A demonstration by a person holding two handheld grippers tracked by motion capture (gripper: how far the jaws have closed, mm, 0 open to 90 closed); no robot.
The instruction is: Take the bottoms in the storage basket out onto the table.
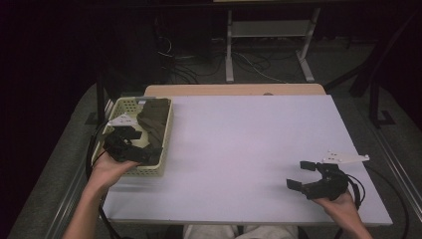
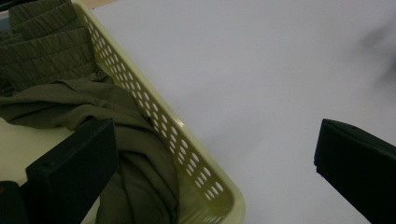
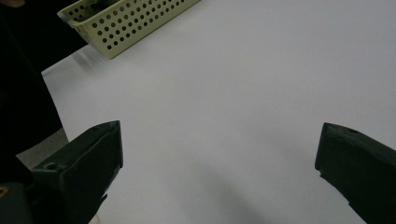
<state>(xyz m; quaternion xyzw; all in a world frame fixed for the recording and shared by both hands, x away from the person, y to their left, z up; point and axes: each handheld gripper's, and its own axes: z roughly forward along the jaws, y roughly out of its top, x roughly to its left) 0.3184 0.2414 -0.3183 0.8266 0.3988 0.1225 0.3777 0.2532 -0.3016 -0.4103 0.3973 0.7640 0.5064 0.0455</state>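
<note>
Looking down, high view: left gripper (image 1: 130, 141) is held over the yellow basket (image 1: 166, 134) at left of frame, olive garment (image 1: 154, 124) inside; right gripper (image 1: 306, 175) is seen lower right, jaws wide apart, holding nothing | left gripper view: jaws spread wide, straddling the basket wall (image 2: 187, 154), garment (image 2: 70, 93) at upper left, nothing gripped | right gripper view: jaws gaping over the white table (image 3: 243, 102), basket (image 3: 126, 23) at upper left.

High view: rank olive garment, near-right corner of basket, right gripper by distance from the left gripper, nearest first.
From the left gripper, over the basket's near end:
1. Olive garment, in the basket just beyond the jaws.
2. Basket's near-right corner, toward the person, on the table's left.
3. Right gripper, far across at the table's near-right.
</note>
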